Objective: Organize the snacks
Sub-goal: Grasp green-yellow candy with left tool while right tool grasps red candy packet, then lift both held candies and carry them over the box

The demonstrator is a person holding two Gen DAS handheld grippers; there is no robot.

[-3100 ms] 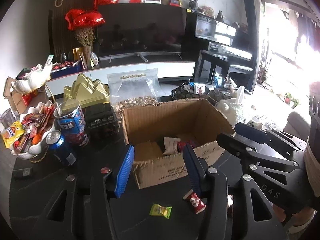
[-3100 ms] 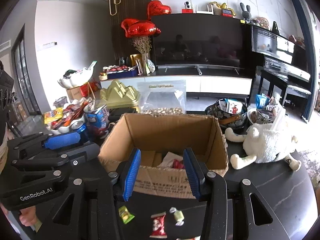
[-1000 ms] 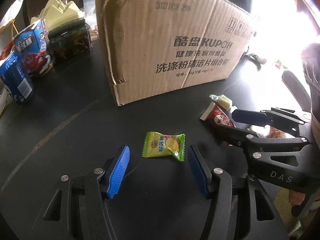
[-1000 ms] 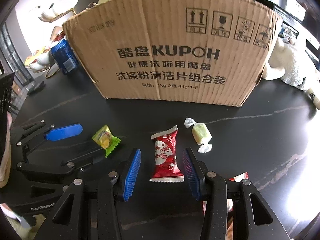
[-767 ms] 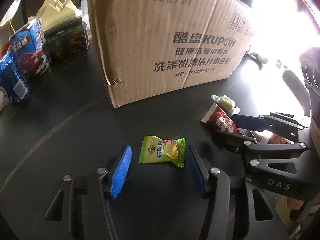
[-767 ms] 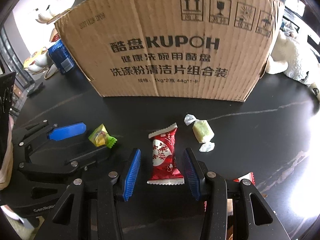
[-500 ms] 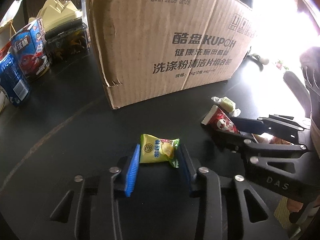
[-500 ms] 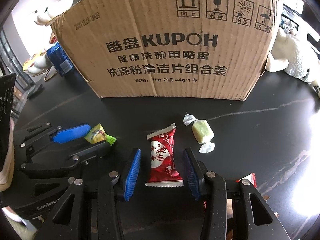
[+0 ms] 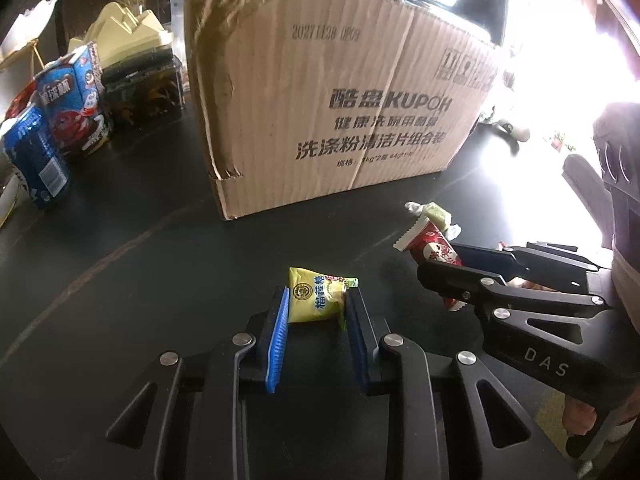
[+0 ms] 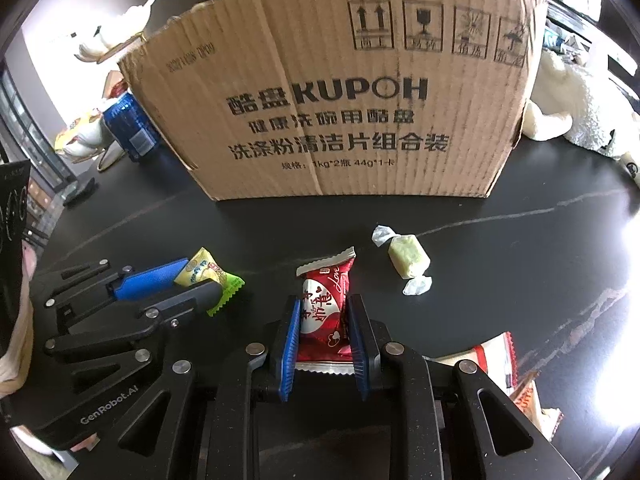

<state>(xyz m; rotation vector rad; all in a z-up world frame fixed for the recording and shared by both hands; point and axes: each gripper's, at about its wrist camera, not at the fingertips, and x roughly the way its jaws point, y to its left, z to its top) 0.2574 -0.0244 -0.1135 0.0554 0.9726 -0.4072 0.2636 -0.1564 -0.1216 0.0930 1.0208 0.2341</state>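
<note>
My left gripper (image 9: 316,308) is shut on a yellow-green candy packet (image 9: 318,298) low on the black table; it also shows in the right wrist view (image 10: 202,272). My right gripper (image 10: 324,320) is shut on a red candy packet (image 10: 325,308), which also shows in the left wrist view (image 9: 434,250). A pale green wrapped candy (image 10: 408,258) lies just right of it. The open cardboard box (image 10: 340,92) stands close behind both grippers.
Blue cans and a snack carton (image 9: 72,100) stand left of the box, with a dark container (image 9: 144,92) behind. A white plush toy (image 10: 576,104) lies right of the box. More red-and-white packets (image 10: 500,364) lie at the right gripper's right side.
Both grippers have closed: the left onto the yellow-green packet, the right onto the red packet. Both packets sat loose between open jaws a second ago.
</note>
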